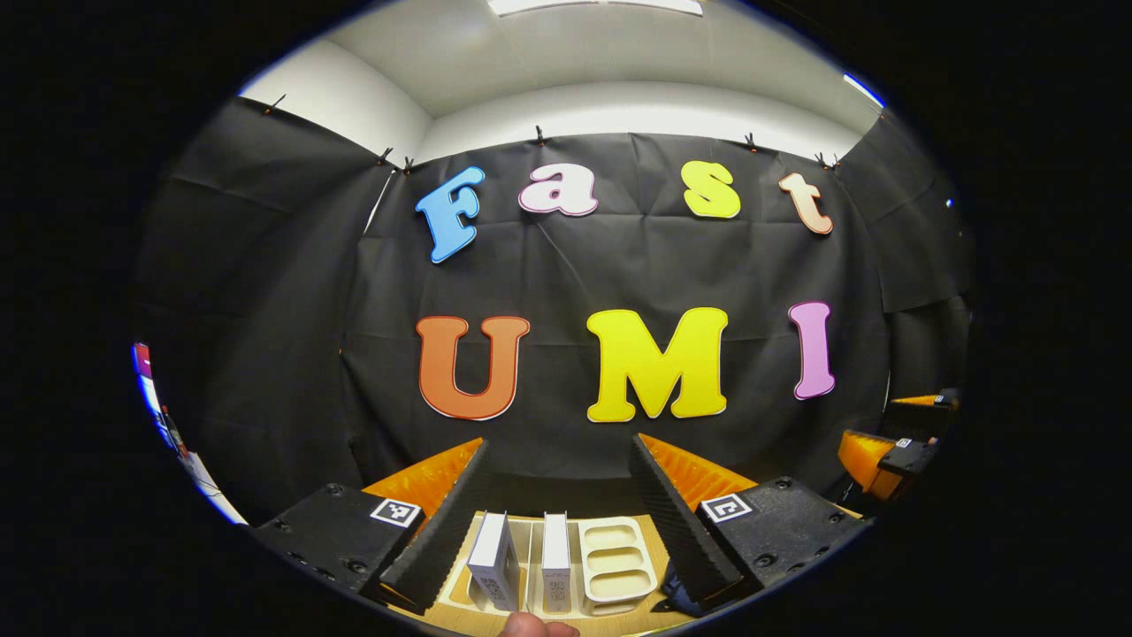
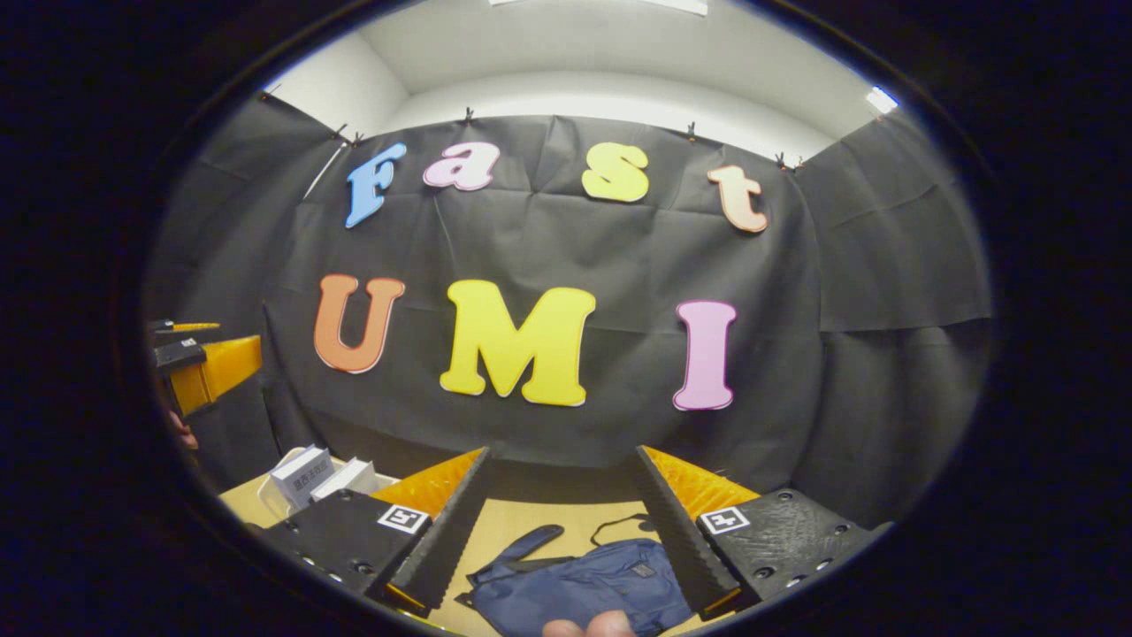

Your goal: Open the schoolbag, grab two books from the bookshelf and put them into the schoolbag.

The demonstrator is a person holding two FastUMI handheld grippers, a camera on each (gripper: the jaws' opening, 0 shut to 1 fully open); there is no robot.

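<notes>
Where upright, books (image 1: 522, 557) spine-forward.

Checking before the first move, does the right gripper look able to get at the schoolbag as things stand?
Probably yes. The right gripper hangs open above the blue schoolbag, which lies flat on the table between its fingers, with nothing visible in between.

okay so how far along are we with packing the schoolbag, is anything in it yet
Nothing looks done yet. The blue schoolbag lies flat on the table between the open fingers of the right tool; I can't tell whether its zip is open. Both white books stand in the cream bookshelf, framed by the open, empty left tool. Left: opening the bag, then moving both books across.
</notes>
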